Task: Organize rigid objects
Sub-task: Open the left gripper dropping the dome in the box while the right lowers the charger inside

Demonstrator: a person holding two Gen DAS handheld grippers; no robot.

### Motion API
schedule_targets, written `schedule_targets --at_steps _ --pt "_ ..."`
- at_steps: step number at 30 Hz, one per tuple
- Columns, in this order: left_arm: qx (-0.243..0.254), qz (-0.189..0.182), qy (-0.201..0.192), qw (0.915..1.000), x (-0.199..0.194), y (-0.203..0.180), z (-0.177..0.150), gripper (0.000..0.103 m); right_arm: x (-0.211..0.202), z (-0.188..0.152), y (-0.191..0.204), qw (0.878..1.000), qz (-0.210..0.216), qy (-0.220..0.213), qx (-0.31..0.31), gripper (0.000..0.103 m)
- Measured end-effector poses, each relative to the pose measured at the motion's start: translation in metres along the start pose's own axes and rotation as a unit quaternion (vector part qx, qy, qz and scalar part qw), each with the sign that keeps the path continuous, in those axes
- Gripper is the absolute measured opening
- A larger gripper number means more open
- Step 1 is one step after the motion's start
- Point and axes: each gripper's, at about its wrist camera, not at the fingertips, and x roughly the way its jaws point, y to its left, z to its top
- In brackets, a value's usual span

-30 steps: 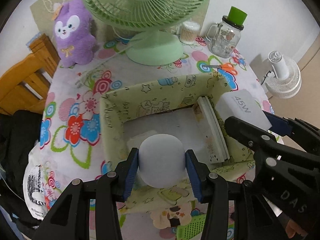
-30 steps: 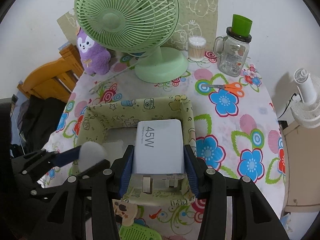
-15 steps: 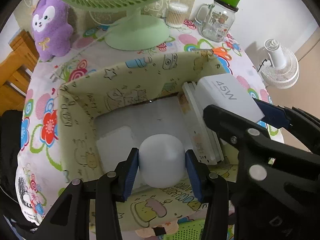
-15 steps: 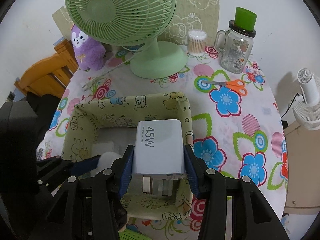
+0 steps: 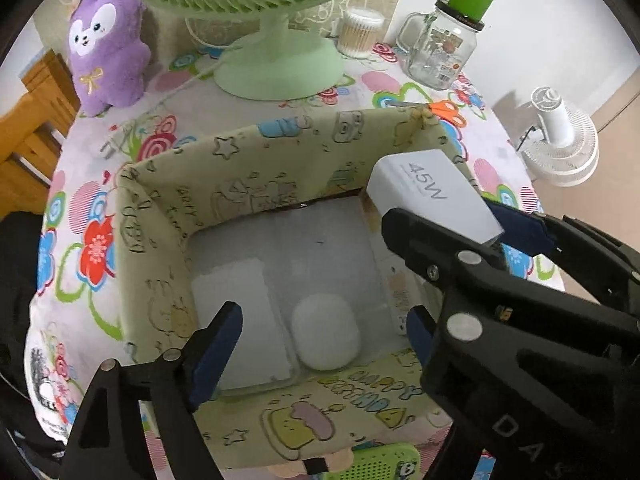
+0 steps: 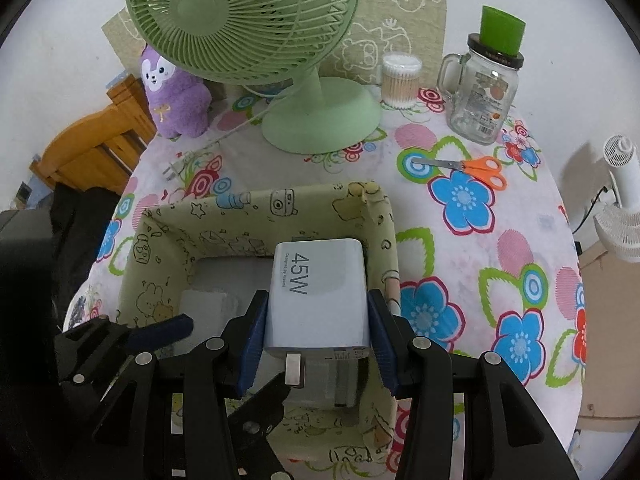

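Observation:
A green patterned fabric box point(image 5: 280, 148) point(image 6: 280, 200) stands on the flowered tablecloth. On its floor lie a white rounded object point(image 5: 326, 336) and, to its left, a flat white case point(image 5: 244, 320) point(image 6: 208, 304). My left gripper point(image 5: 322, 328) hangs over the rounded object with its jaws opening; the blue pads point(image 5: 218, 340) stand clear of it on either side. My right gripper point(image 6: 318, 320) is shut on a white 45W charger point(image 6: 320, 292) point(image 5: 432, 196), held above the box's right side with its plug prongs toward the camera. A white item against the right wall is mostly hidden.
Behind the box stand a green desk fan point(image 6: 320, 120), a purple plush toy point(image 5: 104, 48), a cotton-swab tub point(image 6: 400, 80) and a glass jar with a green lid point(image 6: 484, 92). Orange scissors point(image 6: 476, 168) lie to the right. A wooden chair point(image 6: 88, 152) stands beyond the table's left edge.
The left jaws went from shut on the white rounded object to wide apart, and the object now rests on the box floor. The right gripper keeps its hold on the charger.

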Motion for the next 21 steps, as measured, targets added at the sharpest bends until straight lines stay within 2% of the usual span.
schedule_targets --at_steps 4,9,12,16,18,21 --pt "-0.005 0.022 0.003 0.9997 0.000 0.008 0.000 0.090 0.005 0.003 0.005 1.000 0.009 -0.003 -0.004 0.050" --pt "-0.022 0.015 0.007 0.9996 0.001 0.015 0.002 0.093 0.016 0.007 0.009 1.000 0.031 0.002 0.004 0.051" --pt "-0.025 0.025 0.005 0.9994 -0.001 0.017 0.004 0.093 0.023 0.009 0.012 0.999 0.041 0.008 0.006 0.051" --pt "-0.017 0.038 0.007 0.9991 0.002 0.015 0.006 0.092 0.032 0.009 0.012 0.999 0.025 0.024 0.006 0.052" --pt "-0.016 0.041 0.008 0.9990 0.003 0.015 0.006 0.092 0.032 0.010 0.014 1.000 0.005 0.022 -0.005 0.054" --pt "-0.015 0.040 0.009 0.9991 0.003 0.016 0.007 0.092 0.028 0.010 0.009 1.000 0.013 0.019 -0.001 0.065"
